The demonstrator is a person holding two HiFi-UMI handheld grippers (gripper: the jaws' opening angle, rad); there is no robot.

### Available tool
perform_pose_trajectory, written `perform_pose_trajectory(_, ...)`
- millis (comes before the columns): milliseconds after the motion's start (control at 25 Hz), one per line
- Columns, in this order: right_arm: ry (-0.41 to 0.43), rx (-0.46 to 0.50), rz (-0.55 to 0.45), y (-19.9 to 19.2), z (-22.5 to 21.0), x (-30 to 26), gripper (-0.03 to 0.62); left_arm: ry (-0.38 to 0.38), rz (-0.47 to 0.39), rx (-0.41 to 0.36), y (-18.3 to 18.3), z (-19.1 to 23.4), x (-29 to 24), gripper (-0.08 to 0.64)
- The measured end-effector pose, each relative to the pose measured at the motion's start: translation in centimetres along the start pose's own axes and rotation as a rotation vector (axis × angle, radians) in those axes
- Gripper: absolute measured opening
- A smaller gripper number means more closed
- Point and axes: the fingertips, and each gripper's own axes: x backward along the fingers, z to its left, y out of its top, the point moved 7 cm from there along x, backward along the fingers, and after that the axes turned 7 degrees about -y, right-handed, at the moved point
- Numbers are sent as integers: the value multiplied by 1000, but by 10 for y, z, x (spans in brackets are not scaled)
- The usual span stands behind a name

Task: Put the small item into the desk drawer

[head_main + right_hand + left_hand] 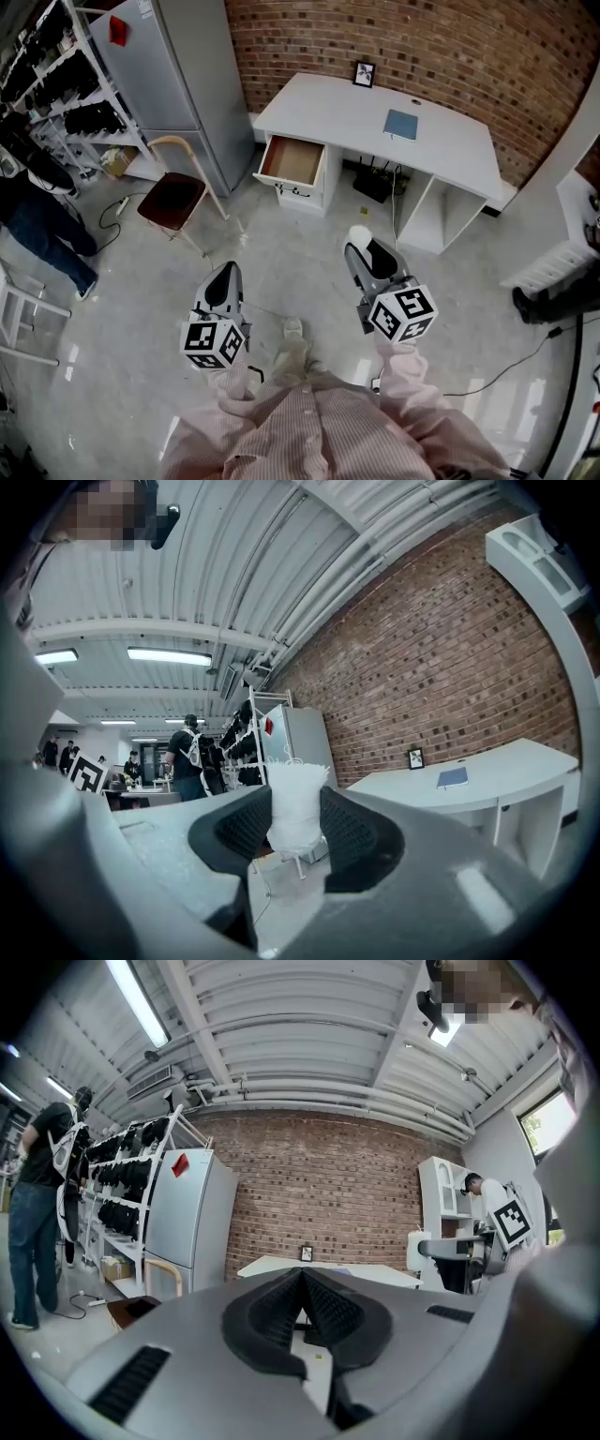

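A small white frosted item (296,806) is pinched between the jaws of my right gripper (296,829); in the head view the white item (359,234) shows at the tip of the right gripper (361,246), held above the floor. My left gripper (225,278) hangs to the left, its jaws shut with nothing between them, as the left gripper (304,1290) view confirms. The white desk (450,148) stands ahead against the brick wall, and its top left drawer (292,160) is pulled open, wood bottom bare.
A blue notebook (401,124) and a small picture frame (364,73) rest on the desk. A dark-seated chair (172,196) and a grey fridge (178,75) stand left of the drawer. A person (37,211) stands by shelves at far left. Cables trail on the floor at right.
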Motion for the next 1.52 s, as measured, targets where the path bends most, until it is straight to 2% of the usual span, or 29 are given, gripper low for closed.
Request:
perform_pose_trajectory(360,-17,-9,10,1,-20,-50,163,-5,4,12,0,34,-49,-2)
perform_pose_trajectory(920,-71,-60,51,-1,-52,-188,163,-53,59,36,10,129,-175,-2)
perform_pose_trajectory(1520,-111,-76,84,-9,-73,-303,163,-102,79,61,11,208,-274,-2)
